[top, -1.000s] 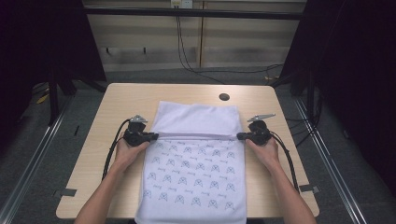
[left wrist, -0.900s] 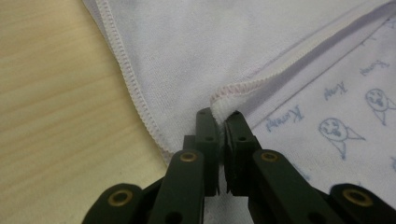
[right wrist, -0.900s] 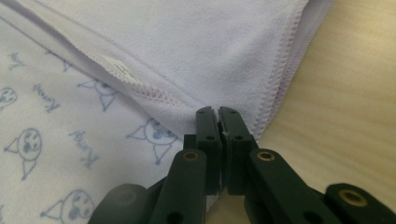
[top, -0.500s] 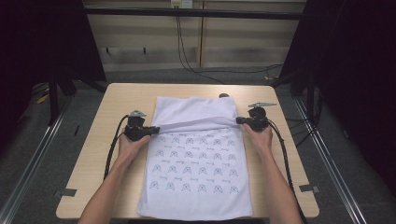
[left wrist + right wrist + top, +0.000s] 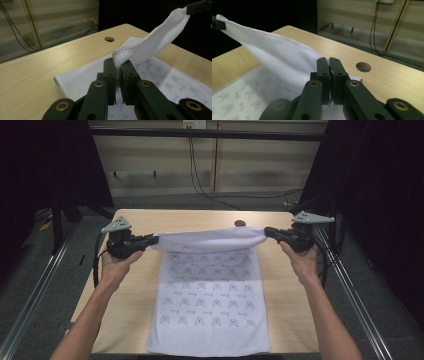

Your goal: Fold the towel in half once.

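Site was a lab-style recording booth, not a home. A plain light wooden table (image 5: 280, 310) with a round cable hole (image 5: 363, 66) stood on grey carpet (image 5: 30, 285). Black curtains (image 5: 385, 195) closed off both sides; metal rails (image 5: 350, 285) ran along the floor beside the table. Beige panelled wall (image 5: 260, 165) behind, with black cables (image 5: 200, 175) hanging from a socket (image 5: 195, 124).

We see a light wooden table (image 5: 135, 295) with a round cable hole (image 5: 240, 223) near its far edge, standing on grey carpet (image 5: 30, 285). Metal rails (image 5: 45, 270) run along both sides on the floor. Behind it a beige panelled wall (image 5: 160, 165) carries hanging black cables (image 5: 195, 165); dark curtains (image 5: 45, 160) flank the space.
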Demonstrator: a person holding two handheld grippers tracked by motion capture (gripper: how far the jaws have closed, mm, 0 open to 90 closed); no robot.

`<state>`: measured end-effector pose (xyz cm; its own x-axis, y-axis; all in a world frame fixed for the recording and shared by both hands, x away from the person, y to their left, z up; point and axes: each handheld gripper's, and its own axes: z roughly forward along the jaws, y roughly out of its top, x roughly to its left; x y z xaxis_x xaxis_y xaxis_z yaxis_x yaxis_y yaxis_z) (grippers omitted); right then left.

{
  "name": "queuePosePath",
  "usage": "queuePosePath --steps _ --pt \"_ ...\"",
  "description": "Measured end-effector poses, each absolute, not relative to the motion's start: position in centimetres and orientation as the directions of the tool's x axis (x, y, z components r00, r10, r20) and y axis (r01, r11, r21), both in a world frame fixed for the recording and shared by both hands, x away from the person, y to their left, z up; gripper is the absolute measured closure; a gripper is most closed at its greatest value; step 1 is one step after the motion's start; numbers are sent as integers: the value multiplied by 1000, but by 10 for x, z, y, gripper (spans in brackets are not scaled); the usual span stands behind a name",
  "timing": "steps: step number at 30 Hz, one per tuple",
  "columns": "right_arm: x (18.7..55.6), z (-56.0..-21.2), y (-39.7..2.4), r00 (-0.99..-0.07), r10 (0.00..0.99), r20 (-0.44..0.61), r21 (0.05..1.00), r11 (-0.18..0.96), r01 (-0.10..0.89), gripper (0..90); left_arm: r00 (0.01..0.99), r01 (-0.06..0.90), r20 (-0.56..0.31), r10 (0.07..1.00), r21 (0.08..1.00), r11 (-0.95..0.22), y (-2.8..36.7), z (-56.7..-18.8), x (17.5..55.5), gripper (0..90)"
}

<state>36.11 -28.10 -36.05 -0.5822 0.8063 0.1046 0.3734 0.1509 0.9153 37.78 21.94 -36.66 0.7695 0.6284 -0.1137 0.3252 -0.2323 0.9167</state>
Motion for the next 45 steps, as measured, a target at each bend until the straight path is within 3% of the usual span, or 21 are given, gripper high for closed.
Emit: queuePosePath --steps 7,11,16,20,26,31,34,38,45 --pt "295 -339 -292 -653 752 89 943 147 298 879 831 252 -94 548 942 -220 229 -337 323 837" --pt "255 -337 -294 -697 710 101 947 147 286 878 850 262 -96 519 930 -256 234 -349 291 827" --pt "221 -379 -290 -722 678 135 899 223 378 877 847 386 -186 497 859 -336 229 -414 270 826" --pt "205 -422 -288 -713 669 211 862 217 458 877 841 449 -248 482 817 -363 230 -453 257 826" --pt "176 -454 -289 -733 627 265 796 287 533 862 871 449 -267 412 775 -445 240 -471 227 794" --pt "157 -464 -284 -789 534 304 745 383 546 779 894 430 -280 350 754 -497 247 -473 212 739" --pt "155 -460 -282 -803 509 310 750 387 536 711 893 428 -276 357 767 -477 254 -468 212 703" --pt "164 -460 -285 -773 564 290 765 348 542 699 862 455 -274 426 788 -414 258 -463 228 696" --pt "213 -461 -284 -720 639 271 786 285 549 728 804 522 -289 520 761 -385 228 -475 297 728"
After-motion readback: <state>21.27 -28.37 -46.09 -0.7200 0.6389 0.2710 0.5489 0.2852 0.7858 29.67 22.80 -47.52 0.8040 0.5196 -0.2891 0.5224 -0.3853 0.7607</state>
